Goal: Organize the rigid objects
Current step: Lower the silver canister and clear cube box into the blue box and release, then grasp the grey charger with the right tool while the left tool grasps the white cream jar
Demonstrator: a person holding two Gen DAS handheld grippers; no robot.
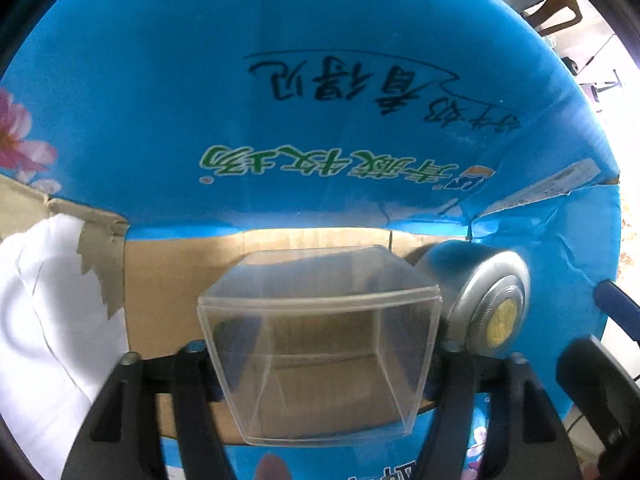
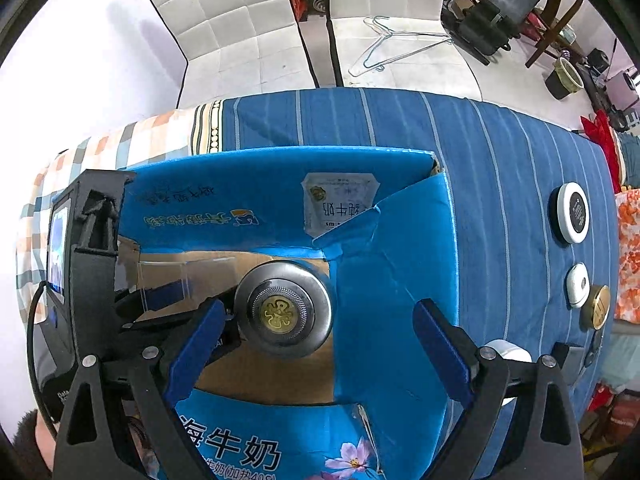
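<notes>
Blue striped cloth [image 2: 500, 184], clear plastic box [image 1: 320, 340], seemingly empty, in carton [image 2: 384, 280].

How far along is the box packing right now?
Done: the round metal case lies inside the blue carton. In hand: the clear plastic box sits between the left claw fingers over the carton floor. Left: several small round items on the striped cloth.
</notes>
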